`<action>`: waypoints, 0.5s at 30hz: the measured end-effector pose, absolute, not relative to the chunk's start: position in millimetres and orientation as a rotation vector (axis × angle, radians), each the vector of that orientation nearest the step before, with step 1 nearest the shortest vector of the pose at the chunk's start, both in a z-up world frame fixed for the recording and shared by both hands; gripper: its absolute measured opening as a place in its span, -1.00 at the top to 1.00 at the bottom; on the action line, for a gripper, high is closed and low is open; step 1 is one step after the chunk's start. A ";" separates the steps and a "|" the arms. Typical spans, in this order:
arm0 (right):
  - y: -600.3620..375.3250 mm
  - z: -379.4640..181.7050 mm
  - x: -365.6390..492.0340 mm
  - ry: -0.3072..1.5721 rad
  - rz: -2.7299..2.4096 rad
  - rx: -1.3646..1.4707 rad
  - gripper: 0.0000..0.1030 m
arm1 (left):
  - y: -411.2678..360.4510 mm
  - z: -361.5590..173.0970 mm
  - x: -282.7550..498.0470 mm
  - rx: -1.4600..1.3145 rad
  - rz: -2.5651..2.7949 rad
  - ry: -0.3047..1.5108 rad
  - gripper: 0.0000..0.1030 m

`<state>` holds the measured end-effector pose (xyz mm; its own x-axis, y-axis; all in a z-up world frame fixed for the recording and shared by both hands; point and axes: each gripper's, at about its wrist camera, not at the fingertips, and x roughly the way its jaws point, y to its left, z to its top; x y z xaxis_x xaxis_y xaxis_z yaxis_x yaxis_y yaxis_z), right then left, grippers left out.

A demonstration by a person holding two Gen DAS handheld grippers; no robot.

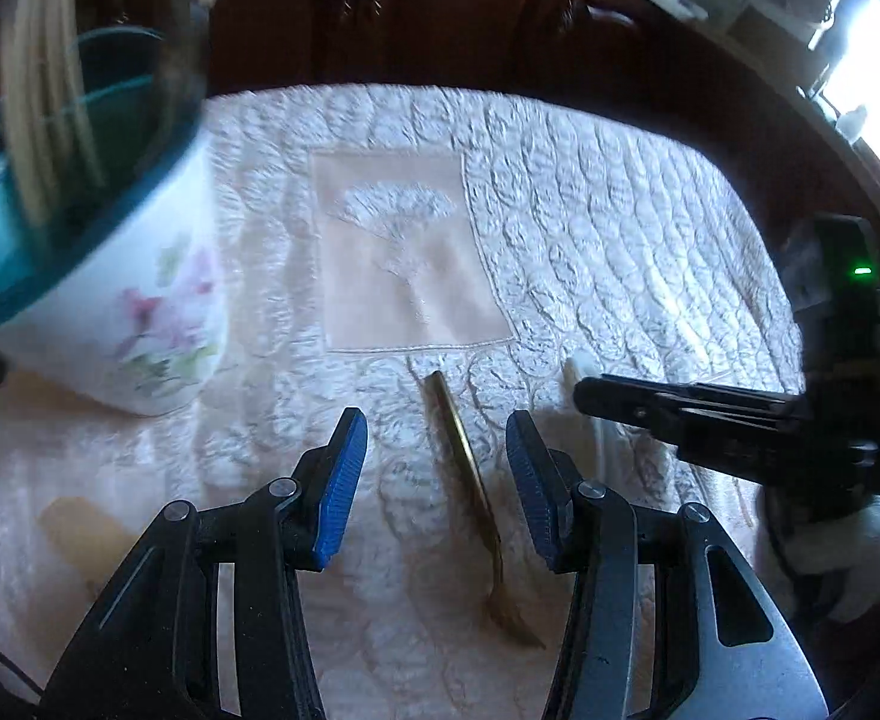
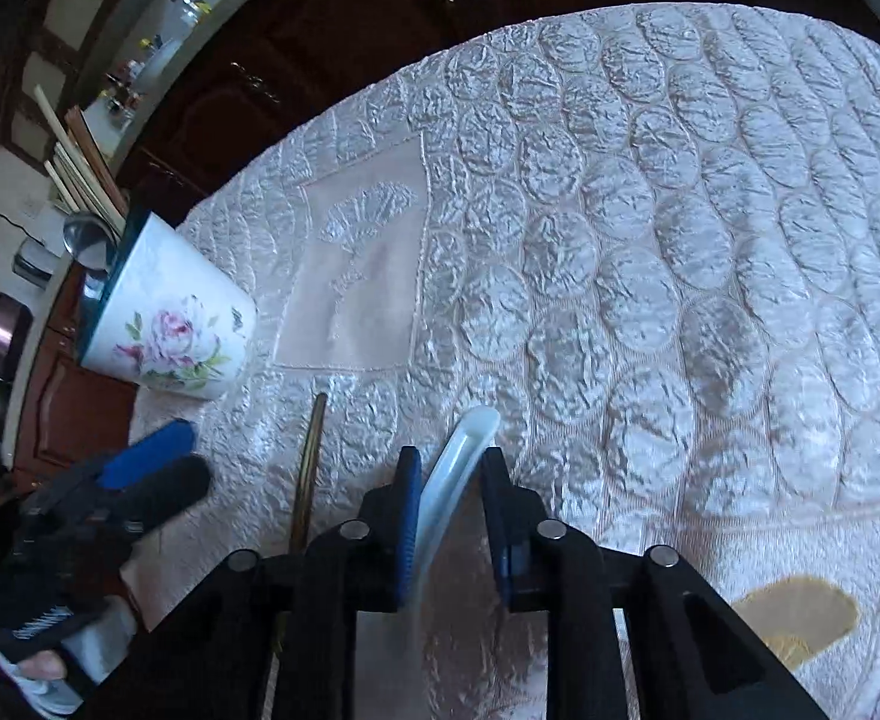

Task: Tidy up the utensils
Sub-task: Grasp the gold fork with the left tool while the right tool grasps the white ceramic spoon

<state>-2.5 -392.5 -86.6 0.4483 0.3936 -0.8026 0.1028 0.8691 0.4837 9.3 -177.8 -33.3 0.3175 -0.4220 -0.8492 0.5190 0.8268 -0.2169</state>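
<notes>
A gold fork [image 1: 469, 480] lies on the white quilted tablecloth [image 1: 589, 210], handle pointing away. My left gripper [image 1: 437, 468] is open, its blue pads on either side of the fork, just above it. A white plastic utensil [image 2: 451, 468] lies between the jaws of my right gripper [image 2: 448, 510], which stands partly closed around it; a gap shows on its right side. A white floral cup with a teal rim [image 1: 110, 276] holds chopsticks and other utensils at the left; it also shows in the right wrist view [image 2: 170, 324]. The fork handle [image 2: 311, 456] shows left of the right gripper.
A wooden spoon head [image 2: 799, 618] lies on the cloth at the lower right of the right wrist view, and a wooden piece [image 1: 80, 531] shows at the lower left of the left wrist view. Dark wood cabinets [image 1: 440, 0] stand beyond the table edge.
</notes>
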 end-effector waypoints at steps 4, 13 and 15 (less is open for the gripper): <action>-406.8 -79.8 -14.0 1.094 0.210 0.515 0.66 | -192.8 -53.4 20.5 0.119 -0.626 1.136 0.12; -425.3 -89.9 -12.0 1.171 0.220 0.554 0.64 | -199.1 -66.2 29.6 0.138 -0.628 1.169 0.80; -429.0 -92.5 -9.8 1.163 0.228 0.575 0.59 | -193.8 -62.0 27.6 0.126 -0.647 1.169 0.81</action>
